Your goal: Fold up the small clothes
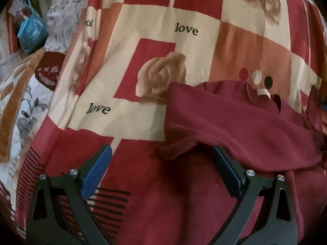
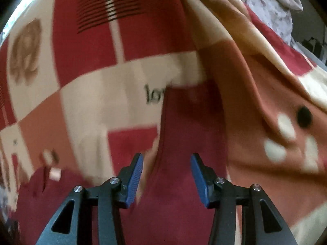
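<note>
A small maroon garment (image 1: 235, 122) lies rumpled on the patterned bedsheet (image 1: 147, 24), with a white neck label (image 1: 263, 91) showing at its far edge. My left gripper (image 1: 162, 148) stands wide open just in front of it. The garment's near hem drapes over the tip of the right-hand finger, and the pads press on nothing. In the blurred right wrist view the same maroon garment (image 2: 184, 143) runs under and between the fingers of my right gripper (image 2: 167, 155), which is partly open with its pads off the cloth. The label (image 2: 54, 173) sits at the lower left.
The sheet has red and cream squares, roses and the word "love". At its left lie a blue packet (image 1: 32, 32), a white floral cloth (image 1: 63, 14) and a brown-and-white blanket (image 1: 18, 94). A raised fold of the sheet (image 2: 255, 61) rises at the right.
</note>
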{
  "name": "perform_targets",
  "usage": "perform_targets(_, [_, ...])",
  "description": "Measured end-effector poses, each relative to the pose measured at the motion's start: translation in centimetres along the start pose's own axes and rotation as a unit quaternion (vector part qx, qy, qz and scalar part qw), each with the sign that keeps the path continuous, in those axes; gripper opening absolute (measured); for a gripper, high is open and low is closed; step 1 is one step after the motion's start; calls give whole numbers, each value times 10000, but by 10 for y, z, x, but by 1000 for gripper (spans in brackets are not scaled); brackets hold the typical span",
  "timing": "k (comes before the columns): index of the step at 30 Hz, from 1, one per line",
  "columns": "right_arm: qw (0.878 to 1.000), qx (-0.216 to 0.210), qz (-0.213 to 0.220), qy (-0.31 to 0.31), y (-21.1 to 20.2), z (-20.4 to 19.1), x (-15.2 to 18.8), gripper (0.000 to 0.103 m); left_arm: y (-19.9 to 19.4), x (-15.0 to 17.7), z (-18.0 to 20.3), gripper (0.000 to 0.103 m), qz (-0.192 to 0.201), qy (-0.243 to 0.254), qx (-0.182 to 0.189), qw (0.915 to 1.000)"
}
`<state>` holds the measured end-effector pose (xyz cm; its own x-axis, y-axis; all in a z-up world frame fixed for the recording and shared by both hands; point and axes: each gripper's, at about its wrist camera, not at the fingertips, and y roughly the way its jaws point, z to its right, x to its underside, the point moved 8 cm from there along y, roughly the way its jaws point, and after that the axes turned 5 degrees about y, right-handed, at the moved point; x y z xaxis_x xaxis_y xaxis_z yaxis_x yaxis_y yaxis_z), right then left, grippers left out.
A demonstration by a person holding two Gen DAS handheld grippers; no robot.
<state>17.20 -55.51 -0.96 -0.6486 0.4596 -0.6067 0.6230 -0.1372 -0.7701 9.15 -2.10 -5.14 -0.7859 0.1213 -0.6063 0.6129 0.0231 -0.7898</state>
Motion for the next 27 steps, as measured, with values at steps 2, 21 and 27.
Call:
perform_targets(2, [9994, 10, 162, 308, 14, 7, -17, 46, 3, -1, 1, 98, 8, 62, -29, 10000])
perform_targets(21, [9934, -1101, 301, 60, -35, 12, -51, 3, 3, -3, -2, 98, 97, 115, -124, 9998])
perform_targets(27, [9731, -2202, 333, -585, -132, -34, -36, 3, -12, -10, -16, 98, 313, -215, -76, 9993])
